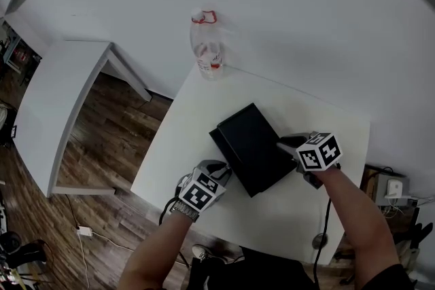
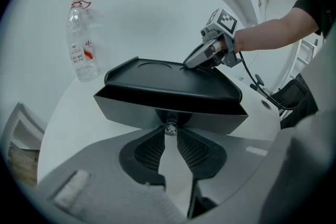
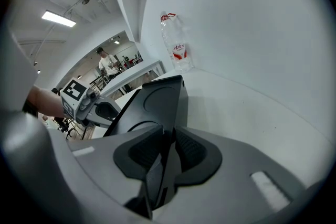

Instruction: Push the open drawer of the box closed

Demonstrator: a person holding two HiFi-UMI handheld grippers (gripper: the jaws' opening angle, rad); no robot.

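**Q:** Where is the box shown, and how does its drawer stand?

**A:** The black box (image 1: 253, 146) is seen near the middle of the white table (image 1: 204, 105), set askew to the table's edges. Its grey drawer (image 2: 157, 110) is found on the side turned toward the left gripper (image 2: 171, 132). The drawer front is seen standing slightly out from under the black top panel, and a dark gap is visible along its upper edge.

**Q:** How is each claw shown?

**A:** The left gripper's jaws are drawn nearly together. Their tips are set on either side of the small metal knob (image 2: 170, 127) at the middle of the drawer front and are pinched on it. The right gripper (image 3: 168, 134) is clamped on the box at the opposite side, with a black edge of the box held between its pads.

**Q:** What else is recorded?

**A:** A clear plastic bottle (image 1: 207, 51) with a red label is seen upright at the table's far edge, close to the white wall and well apart from the box
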